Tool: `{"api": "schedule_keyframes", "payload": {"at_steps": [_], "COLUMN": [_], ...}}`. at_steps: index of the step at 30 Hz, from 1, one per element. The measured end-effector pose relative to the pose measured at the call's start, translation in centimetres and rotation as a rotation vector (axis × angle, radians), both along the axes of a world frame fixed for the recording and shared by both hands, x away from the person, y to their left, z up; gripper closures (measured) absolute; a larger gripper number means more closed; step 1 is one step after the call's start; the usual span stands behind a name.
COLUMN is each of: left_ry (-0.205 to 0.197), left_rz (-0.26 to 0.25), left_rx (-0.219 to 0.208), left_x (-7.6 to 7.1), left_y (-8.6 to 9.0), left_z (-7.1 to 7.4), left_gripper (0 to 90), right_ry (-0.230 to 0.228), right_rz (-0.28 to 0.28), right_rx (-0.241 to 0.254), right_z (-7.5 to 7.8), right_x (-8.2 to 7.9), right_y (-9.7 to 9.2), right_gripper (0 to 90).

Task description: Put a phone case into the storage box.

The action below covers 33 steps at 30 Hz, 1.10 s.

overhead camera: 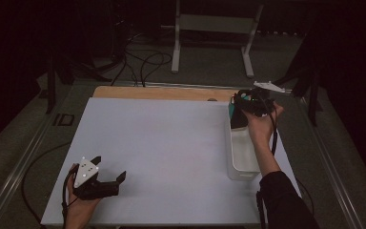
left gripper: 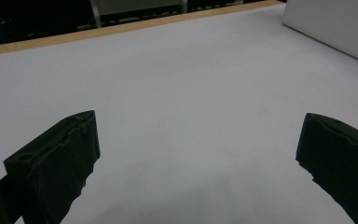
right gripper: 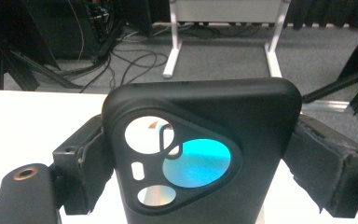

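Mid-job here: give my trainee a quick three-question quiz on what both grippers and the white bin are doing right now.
1. True or false: the left gripper holds something between its jaws.
2. What does the right gripper grip? A) a black phone case B) a cable C) a white lid
3. Fill in: in the high view the right gripper is above the far end of the ____.

Key:
1. False. Its jaws stand wide apart over the bare white table, at the near left.
2. A. The black phone case, upright, with a cut-out for the cameras, sits between the jaws.
3. White bin, at the table's right edge.
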<state>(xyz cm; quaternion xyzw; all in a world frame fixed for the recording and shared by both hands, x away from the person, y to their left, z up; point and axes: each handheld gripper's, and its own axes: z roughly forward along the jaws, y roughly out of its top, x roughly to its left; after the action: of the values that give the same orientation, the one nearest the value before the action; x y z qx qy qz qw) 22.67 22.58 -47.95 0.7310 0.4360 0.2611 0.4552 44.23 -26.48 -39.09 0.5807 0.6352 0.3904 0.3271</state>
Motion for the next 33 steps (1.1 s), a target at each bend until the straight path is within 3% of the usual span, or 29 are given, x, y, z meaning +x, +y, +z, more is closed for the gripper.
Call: {"api": "schedule_keyframes", "payload": {"at_steps": [21, 27, 33], "left_ry": [0.002, 0.002, 0.004], "left_rz": [-0.003, -0.004, -0.007], "left_rx": [-0.004, -0.008, -0.005], "left_x": [0.0, 0.0, 0.0], "left_y": [0.0, 0.0, 0.0], "left_z": [0.0, -0.1, -0.1], "left_gripper": [0.0, 0.0, 0.0], "right_ry": [0.079, 0.071, 0.066], "right_rz": [-0.080, -0.097, -0.062], "right_rx": [-0.018, -0.015, -0.028], "right_z": [-3.6, -3.9, -4.1], "right_x": [2.2, 2.6, 3.0], "right_y": [0.0, 0.0, 0.2], "right_gripper": [13.5, 13.3, 12.9]}}
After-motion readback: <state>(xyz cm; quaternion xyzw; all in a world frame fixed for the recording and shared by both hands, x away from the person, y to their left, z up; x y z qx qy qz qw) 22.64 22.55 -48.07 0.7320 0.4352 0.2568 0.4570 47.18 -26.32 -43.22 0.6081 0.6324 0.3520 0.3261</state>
